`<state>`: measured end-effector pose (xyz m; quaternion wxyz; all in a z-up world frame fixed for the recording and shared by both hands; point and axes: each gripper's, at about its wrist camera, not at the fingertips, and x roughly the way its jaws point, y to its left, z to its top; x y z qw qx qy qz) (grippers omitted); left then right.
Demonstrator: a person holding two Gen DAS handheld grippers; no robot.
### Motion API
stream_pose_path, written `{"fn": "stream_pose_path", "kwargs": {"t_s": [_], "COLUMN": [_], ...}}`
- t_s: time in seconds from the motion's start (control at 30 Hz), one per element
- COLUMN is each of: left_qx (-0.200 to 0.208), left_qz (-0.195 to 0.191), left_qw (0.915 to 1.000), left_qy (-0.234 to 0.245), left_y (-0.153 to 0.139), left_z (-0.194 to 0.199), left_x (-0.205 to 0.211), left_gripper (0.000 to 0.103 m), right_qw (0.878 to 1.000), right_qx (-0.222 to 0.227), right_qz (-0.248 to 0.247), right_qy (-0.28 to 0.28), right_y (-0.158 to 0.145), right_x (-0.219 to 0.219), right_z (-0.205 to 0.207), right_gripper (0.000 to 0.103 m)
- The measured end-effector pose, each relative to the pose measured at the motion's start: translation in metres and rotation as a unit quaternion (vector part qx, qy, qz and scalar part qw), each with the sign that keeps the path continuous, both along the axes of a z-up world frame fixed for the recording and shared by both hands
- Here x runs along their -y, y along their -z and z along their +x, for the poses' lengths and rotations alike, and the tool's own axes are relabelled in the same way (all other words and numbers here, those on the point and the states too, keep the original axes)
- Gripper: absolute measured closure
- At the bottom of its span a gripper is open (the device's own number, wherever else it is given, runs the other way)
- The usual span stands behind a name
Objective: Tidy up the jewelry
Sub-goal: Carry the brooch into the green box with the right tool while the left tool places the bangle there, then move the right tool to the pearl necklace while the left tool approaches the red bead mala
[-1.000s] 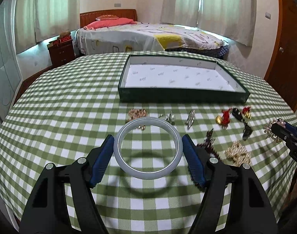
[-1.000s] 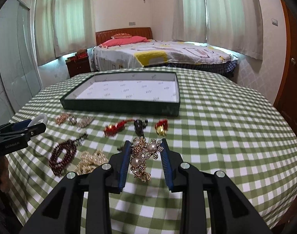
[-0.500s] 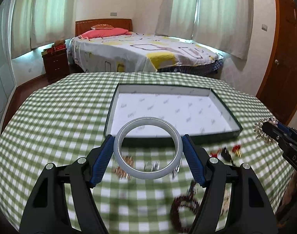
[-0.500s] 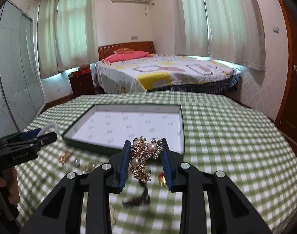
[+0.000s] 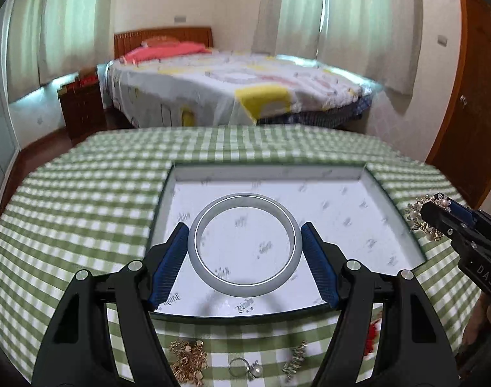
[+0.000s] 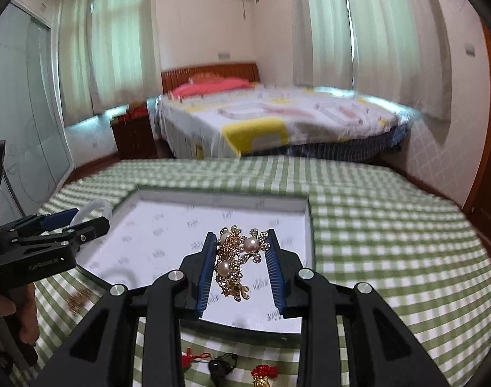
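Observation:
My left gripper (image 5: 244, 246) is shut on a pale grey bangle (image 5: 198, 258) and holds it level above the white-lined tray (image 5: 342, 174). My right gripper (image 6: 240, 262) is shut on a gold brooch with pearls (image 6: 235, 258), held above the tray's (image 6: 219, 197) right part. In the left wrist view the right gripper (image 5: 429, 217) enters from the right with the brooch (image 5: 417, 214). In the right wrist view the left gripper (image 6: 81, 225) enters from the left with the bangle (image 6: 90, 208).
Loose jewelry lies on the green checked tablecloth (image 5: 84, 193) in front of the tray: a gold cluster (image 5: 187, 362), a ring (image 5: 239, 364), red tassel pieces (image 6: 264, 372) and a black piece (image 6: 218, 367). A bed (image 5: 239, 90) stands behind the table.
Both grippers have moved forward and up from the row of jewelry to above the tray, each still holding its piece.

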<state>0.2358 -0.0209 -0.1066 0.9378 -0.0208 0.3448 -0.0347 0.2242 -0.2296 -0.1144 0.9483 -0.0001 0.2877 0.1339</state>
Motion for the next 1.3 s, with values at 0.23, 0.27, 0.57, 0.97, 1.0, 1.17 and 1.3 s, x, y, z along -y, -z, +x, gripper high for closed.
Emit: {"fn": "stream_pose_path", "kwargs": {"t_s": [0.23, 0.27, 0.57, 0.97, 1.0, 1.17, 1.3], "left_qx": [-0.067, -0.074, -0.1, -0.099, -0.099, -0.096, -0.078], "left_qz": [-0.003, -0.003, 0.018, 0.043, 0.041, 0.038, 0.037], "left_qw": [0.9977, 0.9972, 0.9948, 0.9941, 0.9942, 0.9946, 0.9962], "left_qy": [-0.01, -0.012, -0.014, -0.008, -0.008, -0.009, -0.011], "left_y": [0.043, 0.047, 0.063, 0.066, 0.066, 0.064, 0.054], "left_z": [0.028, 0.03, 0.042, 0.043, 0.043, 0.042, 0.032], "left_x": [-0.012, -0.014, -0.009, 0.0, 0.0, 0.001, 0.0], "left_gripper": [0.034, 0.034, 0.034, 0.026, 0.024, 0.023, 0.021], "right_qw": [0.997, 0.997, 0.994, 0.994, 0.994, 0.995, 0.996], "right_qx": [-0.076, -0.081, -0.109, -0.111, -0.11, -0.102, -0.086], "right_qz": [-0.001, -0.002, -0.004, 0.004, 0.004, 0.008, 0.009], "right_qy": [-0.002, -0.003, -0.004, -0.002, -0.002, 0.0, 0.001], "right_y": [0.041, 0.043, 0.056, 0.059, 0.058, 0.055, 0.045], "right_x": [0.001, 0.001, 0.003, 0.008, 0.008, 0.009, 0.009], "right_z": [0.029, 0.032, 0.045, 0.047, 0.046, 0.042, 0.03], "right_gripper": [0.072, 0.072, 0.072, 0.064, 0.061, 0.058, 0.056]}}
